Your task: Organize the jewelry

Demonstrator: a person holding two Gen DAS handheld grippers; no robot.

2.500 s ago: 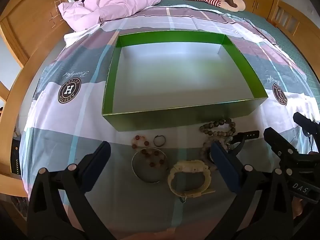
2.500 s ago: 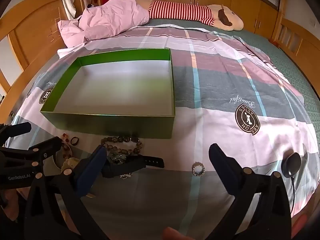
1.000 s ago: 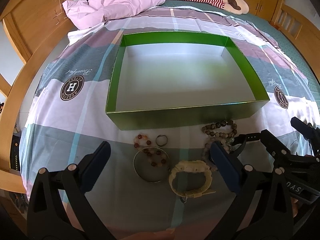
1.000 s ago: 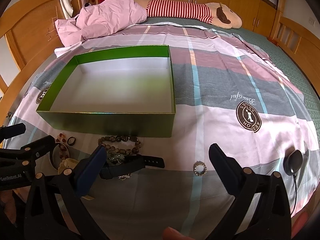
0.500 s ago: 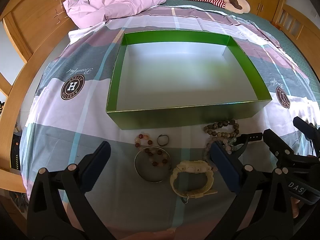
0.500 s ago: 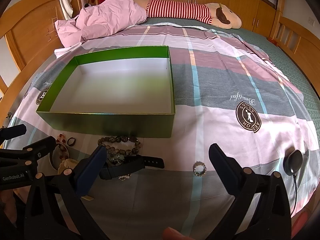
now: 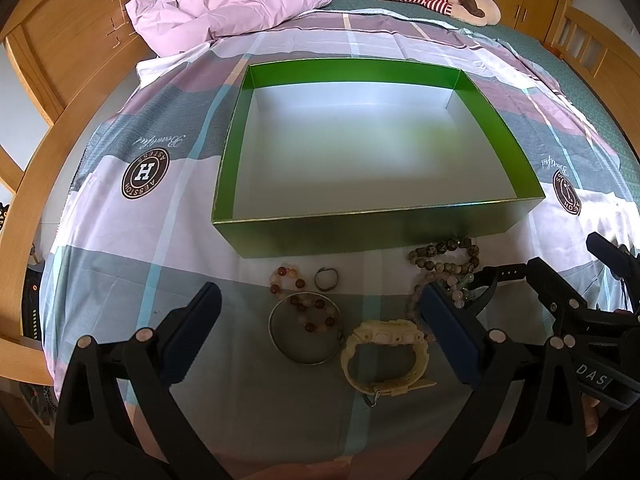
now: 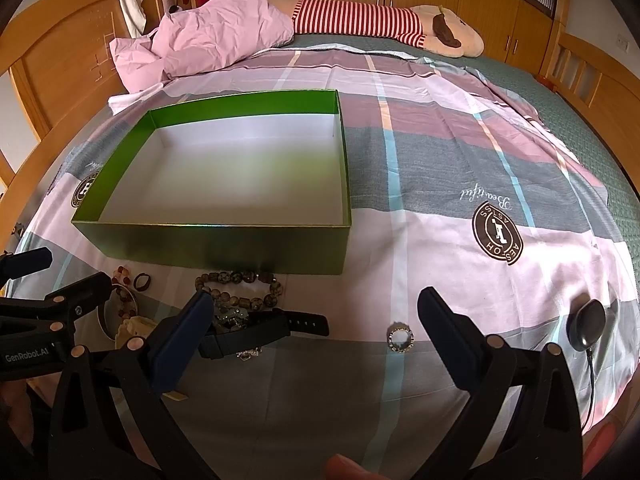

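A green box [image 7: 376,236], white inside and holding nothing, sits on a plaid bedsheet [image 8: 460,152] while the jewelry waits in a loose row along its near wall; nothing has yet gone in, so the job looks to be at its very start. The sound approach, by this view, is one piece at a time, taking a rigid one first; the cream watch [image 7: 384,354] and the metal bangle [image 7: 306,330] offer firm edges, whereas the stone-bead bracelet [image 7: 446,254] is tangled with the black watch [image 8: 266,330] and would likely drag its neighbours along (the reddish bead bracelet [image 7: 298,294] also lies partly inside the bangle). A small dark ring [image 7: 327,279] and a sparkly ring [image 8: 399,338], set well apart to the right, call for a low, centred pinch. The left gripper [image 7: 320,330] hovers with jaws spread wide over the bangle and cream watch, holding and touching nothing; the right gripper [image 8: 316,330] is likewise wide apart and empty, above the black watch and sparkly ring.
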